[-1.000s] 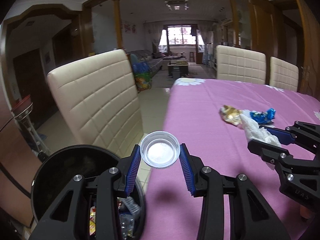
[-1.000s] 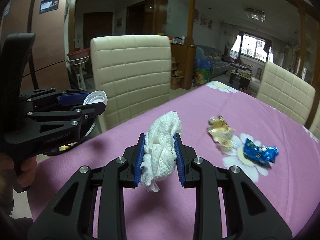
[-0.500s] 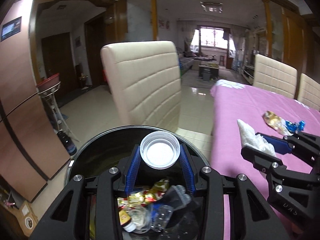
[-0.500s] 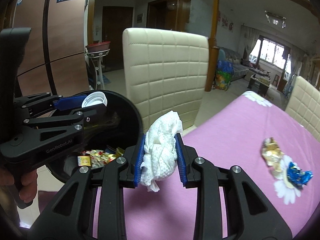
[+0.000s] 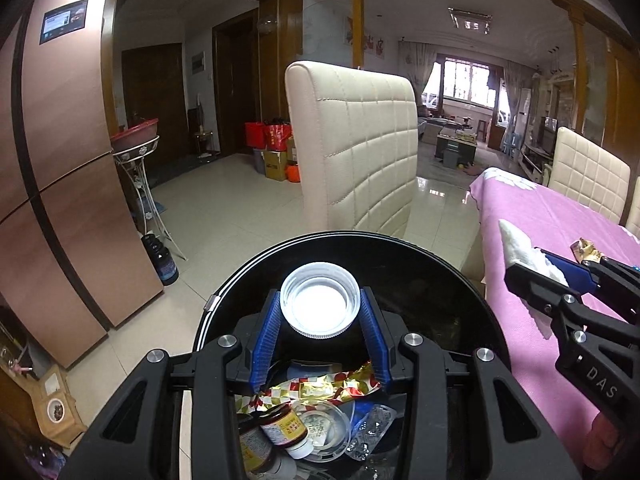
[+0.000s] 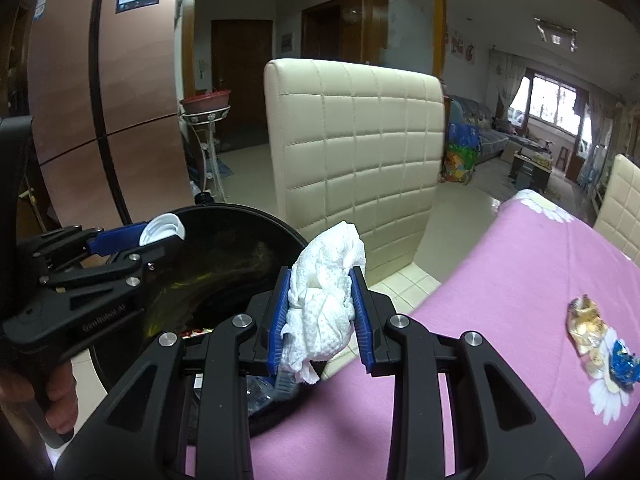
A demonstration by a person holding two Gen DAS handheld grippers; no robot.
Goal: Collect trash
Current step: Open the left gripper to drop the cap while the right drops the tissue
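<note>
The left gripper pinches a white plastic cap between its blue pads, open side facing the camera. It hangs over the mouth of a round black bin that stands on the tiled floor just beside the near edge of the table. Inside the bin lie a red and gold foil wrapper, a small jar with a yellow label, a clear plastic lid and an empty pill blister.

The right gripper is clamped on a crumpled white tissue; the wad bulges above the pads and a loose end trails below them. It hangs above the gap between the bin's rim and the table's near edge, with the bin's dark wall behind it to the left. From this side the left gripper shows at the left edge with a hand around its grip, the cap over the bin's opening.

The table carries a pink cloth printed with white daisies. Toward its right edge, well apart from both grippers, a gold wrapper and a blue wrapper lie touching each other on the cloth. A cream padded chair stands at the table's near corner, just behind the bin. A copper-coloured fridge stands at the left.
</note>
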